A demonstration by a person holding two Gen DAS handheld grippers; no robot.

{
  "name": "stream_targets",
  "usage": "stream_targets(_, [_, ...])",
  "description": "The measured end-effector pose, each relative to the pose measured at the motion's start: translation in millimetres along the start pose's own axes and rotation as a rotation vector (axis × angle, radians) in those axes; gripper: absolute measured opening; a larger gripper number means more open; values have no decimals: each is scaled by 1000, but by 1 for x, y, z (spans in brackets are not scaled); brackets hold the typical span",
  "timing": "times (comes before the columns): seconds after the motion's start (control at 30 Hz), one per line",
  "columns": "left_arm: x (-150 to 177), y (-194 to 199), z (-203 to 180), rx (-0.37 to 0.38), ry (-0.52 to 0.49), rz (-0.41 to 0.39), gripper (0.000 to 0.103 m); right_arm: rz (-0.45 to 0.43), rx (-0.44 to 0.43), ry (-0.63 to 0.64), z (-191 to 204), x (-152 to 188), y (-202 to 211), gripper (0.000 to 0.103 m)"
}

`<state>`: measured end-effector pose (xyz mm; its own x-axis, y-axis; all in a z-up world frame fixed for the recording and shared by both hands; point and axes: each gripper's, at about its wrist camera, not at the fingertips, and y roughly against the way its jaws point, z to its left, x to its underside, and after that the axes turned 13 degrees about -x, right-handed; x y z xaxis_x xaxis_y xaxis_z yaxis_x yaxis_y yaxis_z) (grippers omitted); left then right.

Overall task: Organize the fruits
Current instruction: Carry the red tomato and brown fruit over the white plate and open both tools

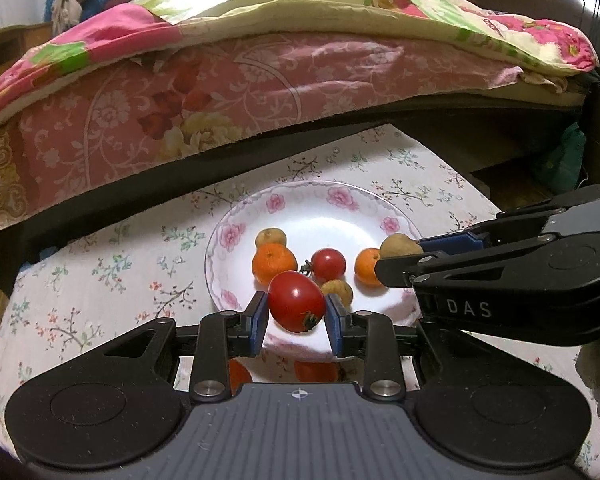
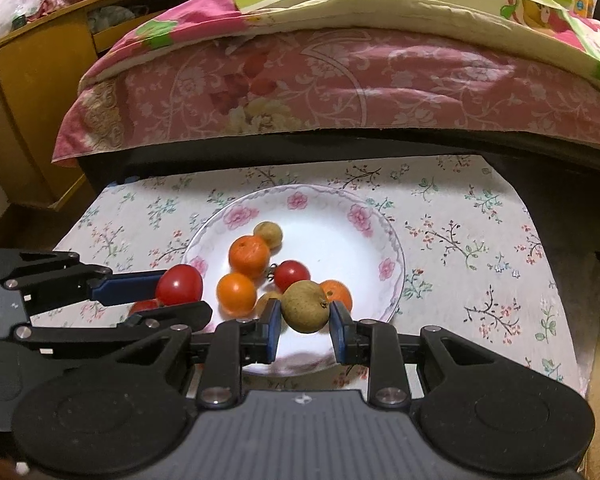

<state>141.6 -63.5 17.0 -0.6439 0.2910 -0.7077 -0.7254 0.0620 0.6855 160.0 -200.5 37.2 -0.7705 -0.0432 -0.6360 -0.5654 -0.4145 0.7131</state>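
Already gripping fruit, the left gripper (image 1: 297,312) pinches a large tomato (image 1: 296,302) and the right gripper (image 2: 305,326) a brown longan-like fruit (image 2: 305,306), both held over the flowered plate's (image 2: 364,216) near rim, mid-desk. Oranges (image 2: 249,257), a small tomato (image 2: 292,275) and more brown fruits await sorting.

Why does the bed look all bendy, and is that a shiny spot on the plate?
Left wrist view: the fisheye lens curves the bed into an arch and darkens the corners; room light makes a soft white sheen on the plate, and the held tomato shows a small highlight. Right wrist view: same bending; the held brownish fruit looks sharp, the plate's near rim smeared.
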Motion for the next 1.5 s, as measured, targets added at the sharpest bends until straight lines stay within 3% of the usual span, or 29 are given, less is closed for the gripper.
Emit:
stream_targets(1.1, [-13, -43, 4, -8, 26, 1, 37, 12, 33, 13, -23, -19, -46, 27])
stream_targets(1.5, [-14, -49, 4, 1, 26, 0, 41, 12, 41, -4, -32, -20, -52, 27])
